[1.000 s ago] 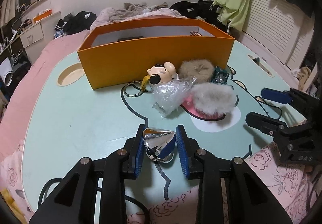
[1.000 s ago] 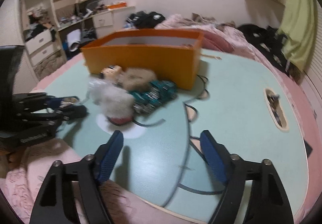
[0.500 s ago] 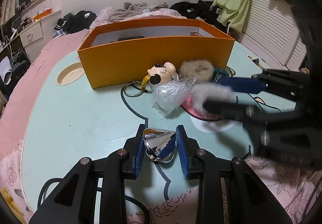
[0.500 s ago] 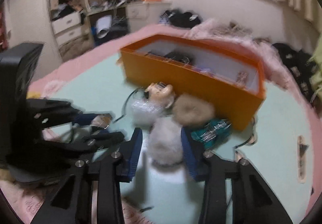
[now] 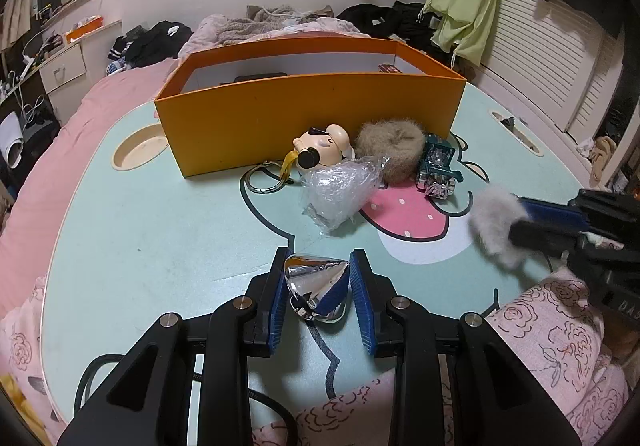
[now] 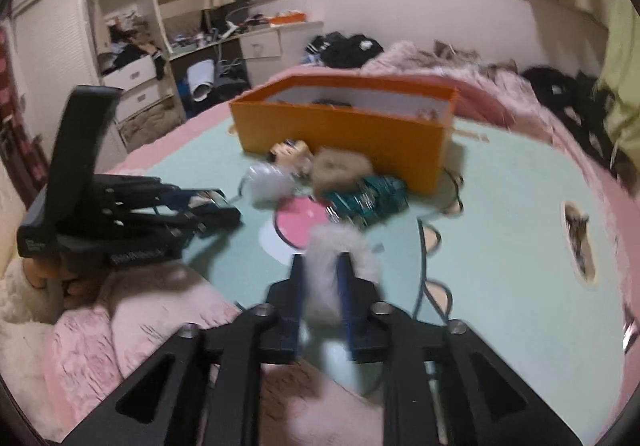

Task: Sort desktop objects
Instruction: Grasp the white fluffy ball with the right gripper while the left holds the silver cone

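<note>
Right gripper clamps the grey fluffy puff near the table's near edge; such soft fur could slip free. Left gripper pinches the shiny foil piece, orange box far behind.

Orange box; mint table; grey pompom.

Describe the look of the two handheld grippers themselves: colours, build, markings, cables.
Both the left gripper and the right gripper are matte black frames with triangular cut-outs, silver round bolts and ribbed blue finger pads. A black cable loops beneath the left one; pale lettering marks each body's side.
</note>
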Available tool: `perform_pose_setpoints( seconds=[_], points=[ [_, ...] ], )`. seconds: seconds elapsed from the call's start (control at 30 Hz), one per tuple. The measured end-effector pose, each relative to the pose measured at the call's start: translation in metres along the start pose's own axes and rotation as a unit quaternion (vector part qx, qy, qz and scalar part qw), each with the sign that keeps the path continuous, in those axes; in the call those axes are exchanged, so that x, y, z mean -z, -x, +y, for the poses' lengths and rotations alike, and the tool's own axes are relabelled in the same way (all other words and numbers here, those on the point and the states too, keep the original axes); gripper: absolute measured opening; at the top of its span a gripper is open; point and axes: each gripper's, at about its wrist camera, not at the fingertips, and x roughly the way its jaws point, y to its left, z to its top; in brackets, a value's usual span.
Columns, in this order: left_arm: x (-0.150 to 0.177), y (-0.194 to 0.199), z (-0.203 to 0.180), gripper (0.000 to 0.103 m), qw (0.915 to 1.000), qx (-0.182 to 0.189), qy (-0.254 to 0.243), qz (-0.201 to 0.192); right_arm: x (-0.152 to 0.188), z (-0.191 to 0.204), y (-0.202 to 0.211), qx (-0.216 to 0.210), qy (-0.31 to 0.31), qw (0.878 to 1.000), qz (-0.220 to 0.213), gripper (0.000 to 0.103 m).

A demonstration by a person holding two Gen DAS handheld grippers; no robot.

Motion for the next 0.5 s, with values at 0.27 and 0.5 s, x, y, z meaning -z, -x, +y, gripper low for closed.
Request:
perform_pose_setpoints(
  seconds=[0.27,0.5],
  points=[
    [0.000,0.000,0.000,0.031,1.0000,0.000,0.001,0.000,-0.003,0.005,-0.005,0.056,0.004,0.998,-0.006,0.075],
    [0.000,0.001,0.000,0.031,1.0000,0.000,0.000,0.000,-0.007,-0.017,0.004,0.097,-0.044,0.994,-0.039,0.075]
  ],
)
